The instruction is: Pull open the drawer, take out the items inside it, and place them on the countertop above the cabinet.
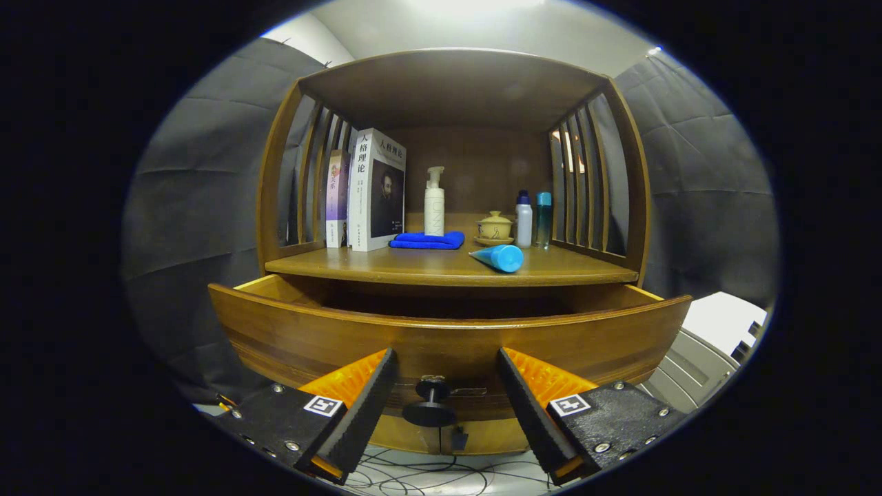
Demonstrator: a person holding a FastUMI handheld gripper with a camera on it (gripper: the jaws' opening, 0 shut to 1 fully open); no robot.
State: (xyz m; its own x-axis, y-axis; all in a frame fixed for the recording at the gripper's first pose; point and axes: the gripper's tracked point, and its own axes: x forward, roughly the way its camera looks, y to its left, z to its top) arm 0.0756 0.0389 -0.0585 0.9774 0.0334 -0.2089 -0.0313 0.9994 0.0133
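Wooden cabinet (451,172) set against grey cloth wall. Countertop (413,265) loaded: books (372,189), pump bottle (434,203), blue cloth (427,240), blue tube (499,257). Drawer (448,337) pulled open; interior hidden. Gripper (446,396) spread wide, fingers (362,406) flanking drawer knob (429,406), nothing gripped.

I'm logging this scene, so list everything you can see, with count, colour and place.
Cabinet: one, brown wood, ahead.
Drawer: one, brown, pulled open below the countertop; inside hidden.
Knob: one, black, on the drawer front, between the fingers.
Books: two, upright, countertop left.
Cloth: one, blue, folded, middle.
Pump bottle: one, white, behind the cloth.
Tube: one, blue, lying near the countertop's front.
Lidded cup: one, yellow, on a saucer.
Bottles: two, white and teal, right.
Gripper: one, black and orange, open around the knob.
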